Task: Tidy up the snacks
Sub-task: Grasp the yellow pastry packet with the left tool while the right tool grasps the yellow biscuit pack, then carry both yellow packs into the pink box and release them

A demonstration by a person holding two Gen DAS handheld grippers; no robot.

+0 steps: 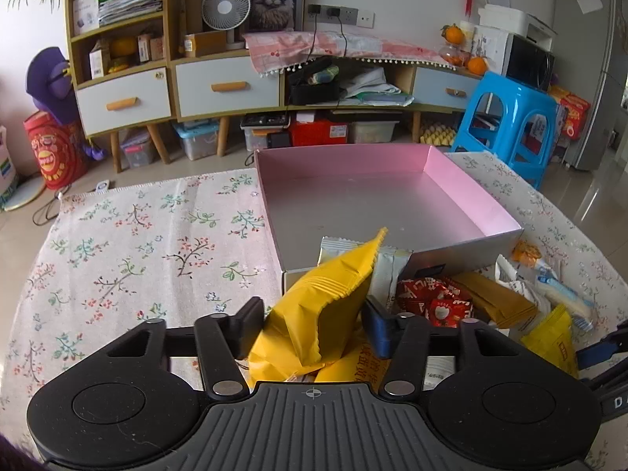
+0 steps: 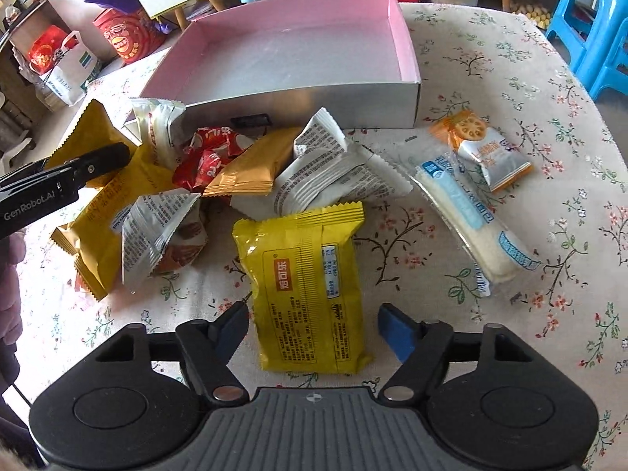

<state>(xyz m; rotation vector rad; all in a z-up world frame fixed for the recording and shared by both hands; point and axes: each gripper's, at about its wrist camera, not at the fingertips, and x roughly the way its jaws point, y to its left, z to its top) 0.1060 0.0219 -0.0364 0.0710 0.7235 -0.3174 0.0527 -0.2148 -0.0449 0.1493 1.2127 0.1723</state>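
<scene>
Left gripper (image 1: pixel 312 327) pinching a yellow snack packet (image 1: pixel 325 306); right gripper (image 2: pixel 314 331) open astride another yellow packet (image 2: pixel 310 294).
Light, crinkly, slippery, crushable: grip mid-body, gently.

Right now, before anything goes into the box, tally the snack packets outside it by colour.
Yellow or mustard packets: 4
White or silver packets: 3
Red packets: 2, though they overlap
Orange-and-white biscuit packet: 1
Long blue-and-clear packet: 1
Total: 11
</scene>
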